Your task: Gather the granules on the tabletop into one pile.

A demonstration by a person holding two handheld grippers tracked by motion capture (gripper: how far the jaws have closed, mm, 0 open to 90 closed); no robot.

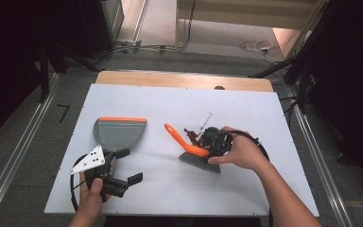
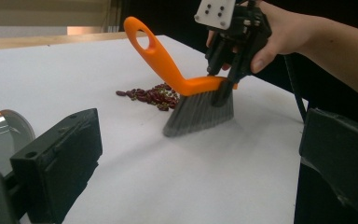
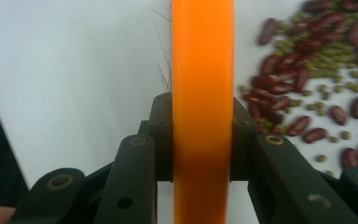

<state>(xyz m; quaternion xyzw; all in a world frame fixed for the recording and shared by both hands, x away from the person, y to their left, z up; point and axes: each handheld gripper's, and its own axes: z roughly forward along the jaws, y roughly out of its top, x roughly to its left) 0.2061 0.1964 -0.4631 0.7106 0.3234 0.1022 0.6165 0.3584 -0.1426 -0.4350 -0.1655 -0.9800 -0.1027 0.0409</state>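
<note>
An orange-handled hand brush [image 1: 189, 144] with grey bristles stands on the white table, and my right gripper [image 1: 213, 143] is shut on its orange back [image 3: 202, 93]. The same brush [image 2: 186, 86] appears across the table in the left gripper view, bristles down. A small heap of red and green beans [image 1: 192, 135] lies just behind the brush [image 2: 151, 96] [image 3: 317, 70]. A grey dustpan [image 1: 118, 132] with an orange lip lies at the left. Just in front of the dustpan, my left gripper [image 1: 125, 165] is open with nothing between its fingers [image 2: 60, 158].
The white board [image 1: 246, 189] covers a wooden table whose far edge [image 1: 184, 79] shows at the back. Cables and metal rails lie on the floor around it. Bare board stretches between the dustpan and the brush.
</note>
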